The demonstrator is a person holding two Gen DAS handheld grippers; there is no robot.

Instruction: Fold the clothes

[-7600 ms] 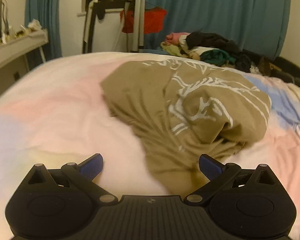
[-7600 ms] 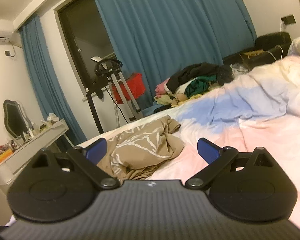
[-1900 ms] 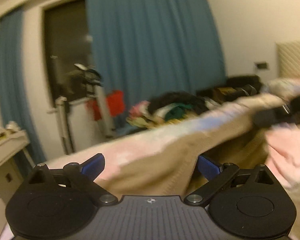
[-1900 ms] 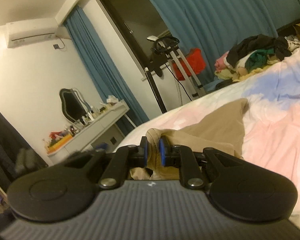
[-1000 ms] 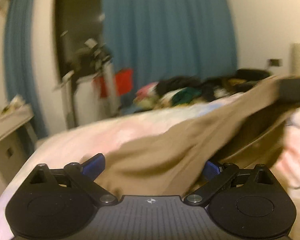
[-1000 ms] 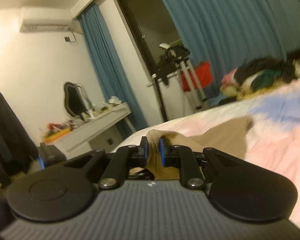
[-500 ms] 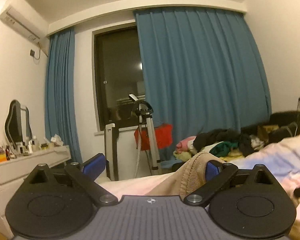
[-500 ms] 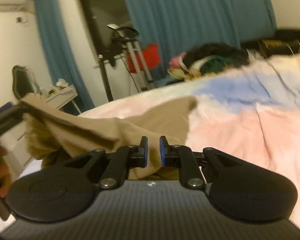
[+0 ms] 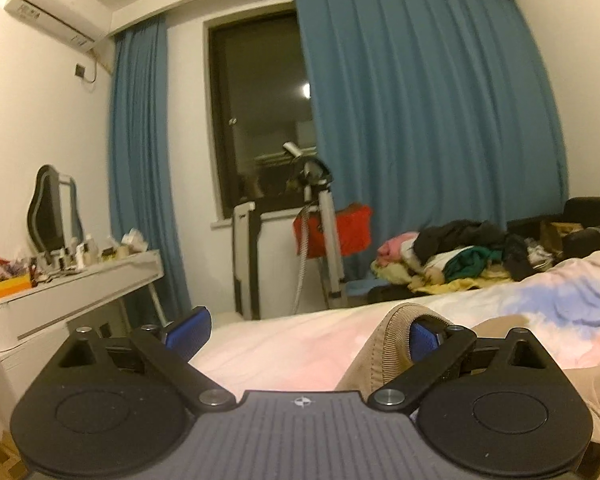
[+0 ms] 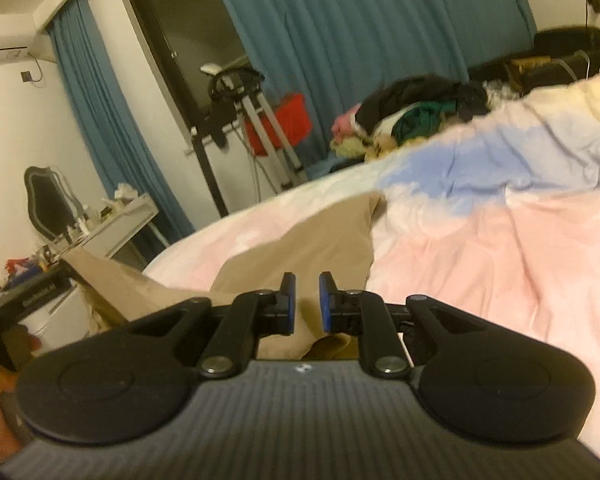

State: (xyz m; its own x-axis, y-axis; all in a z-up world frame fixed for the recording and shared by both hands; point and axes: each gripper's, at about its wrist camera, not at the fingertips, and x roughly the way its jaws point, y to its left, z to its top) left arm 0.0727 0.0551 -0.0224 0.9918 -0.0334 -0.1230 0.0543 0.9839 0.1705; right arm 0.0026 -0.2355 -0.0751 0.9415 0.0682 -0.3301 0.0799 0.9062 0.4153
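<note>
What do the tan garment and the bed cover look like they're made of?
The tan garment looks like soft, matte knit cotton: a finely ribbed hem curls beside the left hand-held gripper. The bed cover looks like thin woven cotton or a blend, with a pastel pink and blue print and fine creases. Neither fibre is certain.

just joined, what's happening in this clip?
A person is folding a tan garment on a bed with a pink and blue duvet. The right gripper is nearly closed, with tan cloth at its fingers; an actual pinch cannot be confirmed. The left gripper is open, a ribbed edge draped against one finger. The garment is not yet laid flat.
</note>
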